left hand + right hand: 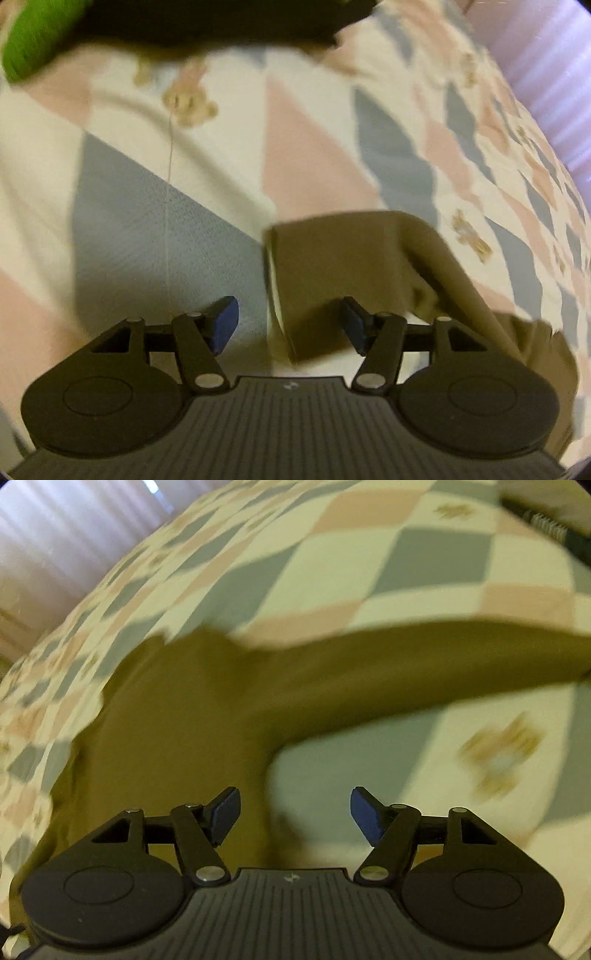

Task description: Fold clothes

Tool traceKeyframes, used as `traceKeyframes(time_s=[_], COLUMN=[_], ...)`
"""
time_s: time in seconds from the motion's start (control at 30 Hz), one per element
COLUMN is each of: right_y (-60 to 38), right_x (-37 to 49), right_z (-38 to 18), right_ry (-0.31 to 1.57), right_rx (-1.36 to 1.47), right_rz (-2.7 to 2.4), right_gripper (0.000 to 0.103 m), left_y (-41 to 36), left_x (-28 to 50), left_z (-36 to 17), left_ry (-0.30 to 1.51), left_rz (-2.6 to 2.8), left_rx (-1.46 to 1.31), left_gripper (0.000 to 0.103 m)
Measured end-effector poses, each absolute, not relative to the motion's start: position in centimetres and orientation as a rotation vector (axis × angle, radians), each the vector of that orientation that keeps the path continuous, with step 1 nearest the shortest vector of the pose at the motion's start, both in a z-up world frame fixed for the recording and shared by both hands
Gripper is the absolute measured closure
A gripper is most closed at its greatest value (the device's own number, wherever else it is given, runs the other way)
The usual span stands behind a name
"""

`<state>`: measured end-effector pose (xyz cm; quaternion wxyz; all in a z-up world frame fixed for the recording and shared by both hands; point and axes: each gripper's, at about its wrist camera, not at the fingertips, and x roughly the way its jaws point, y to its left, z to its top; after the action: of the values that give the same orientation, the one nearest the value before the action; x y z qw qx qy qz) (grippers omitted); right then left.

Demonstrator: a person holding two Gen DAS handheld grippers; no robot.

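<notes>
Hovering wide apart and empty, the left tongs point(290, 325) and right tongs point(295, 814) are framing an olive garment point(192, 716) lying on the checkered bedspread point(424, 554), blurred, its edges running off-frame at 3 o'clock.

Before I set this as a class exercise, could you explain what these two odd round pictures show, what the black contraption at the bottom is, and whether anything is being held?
Each picture comes from a camera fixed on a hand-held tool with two blue-tipped fingers, one tool per hand. The left tool and the right tool both stand open, holding nothing. Below them lies an olive-brown garment spread on a checked bedspread of pink, grey and cream. In the left view one squared end of that garment lies between the fingers. The pictures are blurred, so I cannot tell what kind of garment it is. Something green shows in the left view's far corner.
</notes>
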<state>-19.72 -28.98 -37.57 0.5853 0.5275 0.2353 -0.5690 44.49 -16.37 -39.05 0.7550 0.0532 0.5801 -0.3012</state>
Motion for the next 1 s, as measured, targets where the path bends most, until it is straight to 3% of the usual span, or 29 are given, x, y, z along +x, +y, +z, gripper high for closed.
traceKeyframes(time_s=[0.03,0.07,0.37,0.53,0.63,0.7,0.8,0.83,0.9,1.0], right_y=[-28.6,-28.3,-26.5,-25.7,-25.0,-24.4,-23.8,-23.7,-23.7,-23.7], right_x=[-18.4,-17.1,-11.5,-9.3,-8.8,-9.3,-10.3,-10.6,-10.6,-10.0], right_z=[-37.7,-37.7,-36.2,-37.3,-37.9,-37.8,-37.4,-37.4,-37.8,-38.4], right_ry=[0.559,0.57,0.589,0.626,0.663,0.665,0.64,0.632,0.633,0.64], right_rx=[1.236,1.239,1.264,1.279,1.284,1.287,1.297,1.301,1.31,1.316], right_rz=[-1.317,-1.311,-1.313,-1.293,-1.292,-1.305,-1.338,-1.347,-1.348,-1.323], right_gripper=[0.033,0.033,0.033,0.033,0.033,0.033,0.031,0.031,0.031,0.031], left_y=[-16.8,-17.4,-24.6,-26.7,-26.0,-25.5,-26.0,-26.7,-28.3,-28.5], left_x=[45.3,46.0,51.1,53.3,52.2,51.4,51.2,51.2,51.0,51.2], left_z=[-39.6,-39.5,-26.8,-32.0,-34.9,-33.7,-30.6,-29.9,-30.2,-32.4], left_ry=[1.288,1.306,0.969,0.897,0.899,0.913,0.953,0.957,0.97,1.046], left_rz=[-0.668,-0.696,-1.077,-0.959,-0.935,-0.991,-1.083,-1.112,-1.12,-1.036], left_rx=[0.114,0.133,0.591,0.892,0.943,0.857,0.669,0.632,0.631,0.665], left_gripper=[0.101,0.103,0.103,0.103,0.103,0.103,0.094,0.083,0.073,0.074])
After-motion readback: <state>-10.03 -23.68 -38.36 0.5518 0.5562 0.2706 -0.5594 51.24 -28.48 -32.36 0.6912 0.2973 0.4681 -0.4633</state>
